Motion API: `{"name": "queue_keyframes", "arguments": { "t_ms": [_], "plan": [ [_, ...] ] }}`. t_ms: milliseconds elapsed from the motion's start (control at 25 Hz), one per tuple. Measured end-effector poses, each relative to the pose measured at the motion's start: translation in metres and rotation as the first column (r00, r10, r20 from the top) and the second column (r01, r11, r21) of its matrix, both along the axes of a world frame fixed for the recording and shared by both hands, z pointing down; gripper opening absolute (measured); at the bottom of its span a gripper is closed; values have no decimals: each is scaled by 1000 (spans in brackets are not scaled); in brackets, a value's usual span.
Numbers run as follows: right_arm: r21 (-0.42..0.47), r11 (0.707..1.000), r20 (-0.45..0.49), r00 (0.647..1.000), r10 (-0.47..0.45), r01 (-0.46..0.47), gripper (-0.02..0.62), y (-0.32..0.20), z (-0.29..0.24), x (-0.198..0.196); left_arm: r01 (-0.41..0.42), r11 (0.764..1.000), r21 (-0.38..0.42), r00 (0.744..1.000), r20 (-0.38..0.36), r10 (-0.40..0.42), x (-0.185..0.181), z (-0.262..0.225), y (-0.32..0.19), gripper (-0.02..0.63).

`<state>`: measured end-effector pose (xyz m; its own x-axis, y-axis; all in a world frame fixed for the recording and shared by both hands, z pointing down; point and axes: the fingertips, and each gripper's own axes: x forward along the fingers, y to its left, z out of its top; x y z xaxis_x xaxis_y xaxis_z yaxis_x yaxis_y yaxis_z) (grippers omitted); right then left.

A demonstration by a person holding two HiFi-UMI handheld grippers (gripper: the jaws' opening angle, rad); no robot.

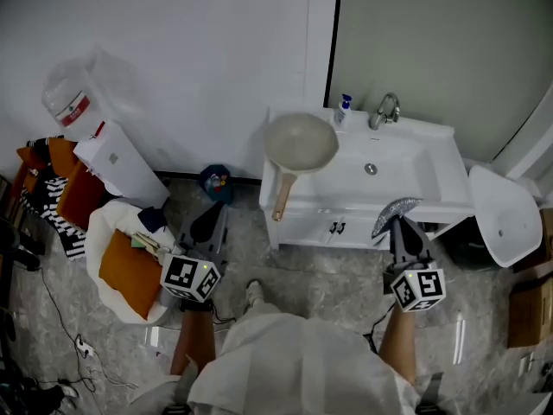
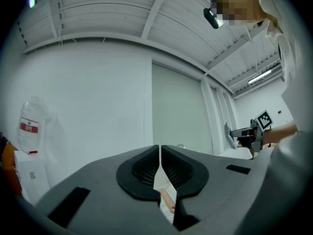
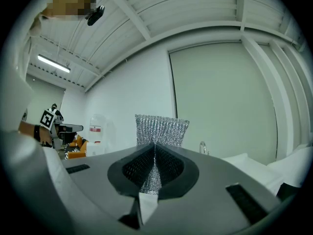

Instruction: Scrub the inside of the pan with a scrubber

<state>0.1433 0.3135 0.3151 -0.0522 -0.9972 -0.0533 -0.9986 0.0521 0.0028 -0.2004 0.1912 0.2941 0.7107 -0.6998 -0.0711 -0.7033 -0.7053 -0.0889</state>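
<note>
A pale round pan (image 1: 300, 142) with a wooden handle (image 1: 282, 197) rests on the left end of the white sink unit (image 1: 436, 142), its handle sticking out over the front edge. My right gripper (image 1: 399, 223) is shut on a silver mesh scrubber (image 1: 395, 212), held level in front of the unit's right half; the scrubber (image 3: 160, 130) stands up between the jaws in the right gripper view. My left gripper (image 1: 207, 225) hovers over the floor left of the unit, shut with nothing in it (image 2: 160, 165).
The basin has a tap (image 1: 384, 109) and a soap bottle (image 1: 344, 107) at the back. A white stool (image 1: 501, 214) stands right of the unit. Bags and orange cushions (image 1: 130, 271) lie on the floor at the left, near a clear water jug (image 1: 73, 93).
</note>
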Motion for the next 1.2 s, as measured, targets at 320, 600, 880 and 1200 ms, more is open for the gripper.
{"name": "queue_keyframes", "arguments": {
  "t_ms": [320,600,880,1200],
  "plan": [
    [-1,1000,0,1000,8,-8,17,5,-1,1,-16,1000,-11,1000,8,16,3,5,1,28],
    [-17,1000,12,1000,24,-23,17,12,4,12,-30,999,-24,999,11,30,14,9,-4,28],
    [-44,999,29,999,28,-27,17,9,17,24,-56,997,-50,998,39,58,36,23,-11,28],
    [-81,997,24,1000,-13,15,17,-48,27,37,-72,994,-83,994,71,78,68,42,-70,29]
  ]
}}
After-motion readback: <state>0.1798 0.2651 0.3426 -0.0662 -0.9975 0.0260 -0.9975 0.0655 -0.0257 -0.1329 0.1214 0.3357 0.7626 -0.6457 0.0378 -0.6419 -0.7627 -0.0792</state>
